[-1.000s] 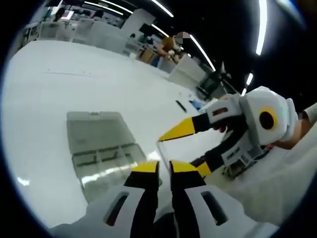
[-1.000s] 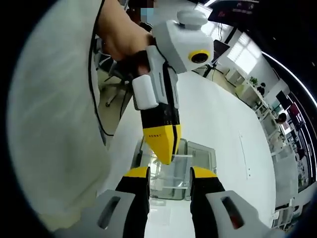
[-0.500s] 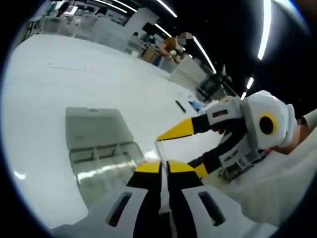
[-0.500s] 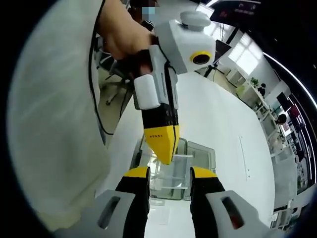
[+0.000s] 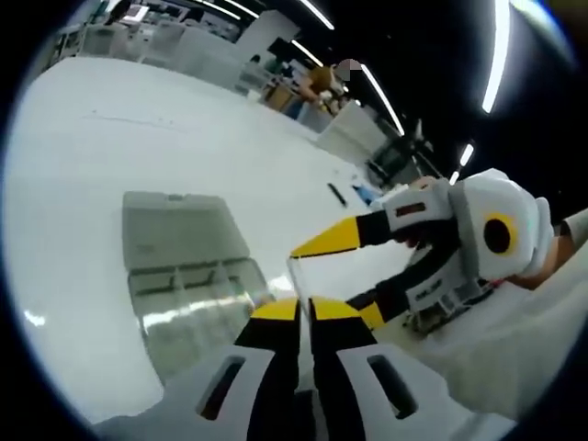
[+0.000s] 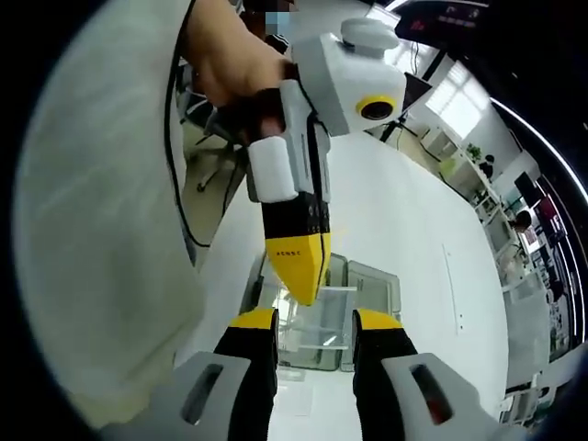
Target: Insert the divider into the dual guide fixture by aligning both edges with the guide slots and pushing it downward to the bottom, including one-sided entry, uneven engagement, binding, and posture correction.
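Observation:
The clear divider [image 5: 295, 276] is a thin see-through sheet, hard to make out, standing on edge above the table. My left gripper [image 5: 303, 309] is shut on its lower edge. In the right gripper view the left gripper [image 6: 299, 276] points down from the top, with the divider [image 6: 331, 299] spreading from its tip. My right gripper [image 6: 314, 322] is open, its jaws on either side of the sheet and apart from it. The right gripper [image 5: 335, 280] also enters the left gripper view from the right. The clear guide fixture box [image 5: 184, 271] [image 6: 367, 280] lies on the white table below.
The white table [image 5: 110, 165] stretches far beyond the fixture. A dark pen-like object [image 5: 335, 196] and a small blue item [image 5: 364, 195] lie further back. A person's white sleeve [image 6: 92, 239] and hand [image 6: 225, 64] take up the left of the right gripper view.
My left gripper's jaws went from a narrow gap to shut on the divider's edge. The right gripper stayed open and almost still.

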`<control>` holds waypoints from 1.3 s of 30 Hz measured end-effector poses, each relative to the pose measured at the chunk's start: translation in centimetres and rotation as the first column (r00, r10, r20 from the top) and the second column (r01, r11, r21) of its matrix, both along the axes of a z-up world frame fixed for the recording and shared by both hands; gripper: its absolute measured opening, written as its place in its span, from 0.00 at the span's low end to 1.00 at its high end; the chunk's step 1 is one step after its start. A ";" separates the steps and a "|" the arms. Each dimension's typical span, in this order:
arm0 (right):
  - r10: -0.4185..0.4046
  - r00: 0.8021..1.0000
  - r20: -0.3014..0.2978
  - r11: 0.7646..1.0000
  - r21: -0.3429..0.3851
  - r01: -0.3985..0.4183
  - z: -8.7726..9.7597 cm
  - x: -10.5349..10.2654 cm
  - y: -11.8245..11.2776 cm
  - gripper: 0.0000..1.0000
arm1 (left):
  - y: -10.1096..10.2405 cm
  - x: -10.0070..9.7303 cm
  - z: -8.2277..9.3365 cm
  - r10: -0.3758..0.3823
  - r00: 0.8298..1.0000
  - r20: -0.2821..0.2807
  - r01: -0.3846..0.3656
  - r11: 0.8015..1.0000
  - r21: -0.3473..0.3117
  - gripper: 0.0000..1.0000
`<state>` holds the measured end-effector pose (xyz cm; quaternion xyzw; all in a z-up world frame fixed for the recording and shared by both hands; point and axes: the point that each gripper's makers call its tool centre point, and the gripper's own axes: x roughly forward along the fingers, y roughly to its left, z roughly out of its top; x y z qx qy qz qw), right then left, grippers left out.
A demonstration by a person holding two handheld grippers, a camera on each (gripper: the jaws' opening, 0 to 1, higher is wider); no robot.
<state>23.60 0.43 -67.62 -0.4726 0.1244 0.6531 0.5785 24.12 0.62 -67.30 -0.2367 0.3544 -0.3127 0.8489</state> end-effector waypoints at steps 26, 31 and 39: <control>0.002 1.000 0.003 1.000 -0.014 -0.002 -0.3 0.0 0.0 0.27 | -0.2 -0.4 -0.7 0.016 0.998 -0.065 -0.019 0.999 -0.046 0.00; 0.007 1.000 0.006 1.000 -0.015 -0.007 -0.3 -0.1 0.0 0.27 | -0.1 -0.4 -0.7 0.021 0.996 -0.086 -0.027 0.998 -0.061 0.00; 0.007 1.000 0.009 1.000 -0.020 -0.007 -0.4 -0.2 0.1 0.28 | -0.2 -0.6 -0.8 0.025 0.994 -0.107 -0.033 0.997 -0.066 0.00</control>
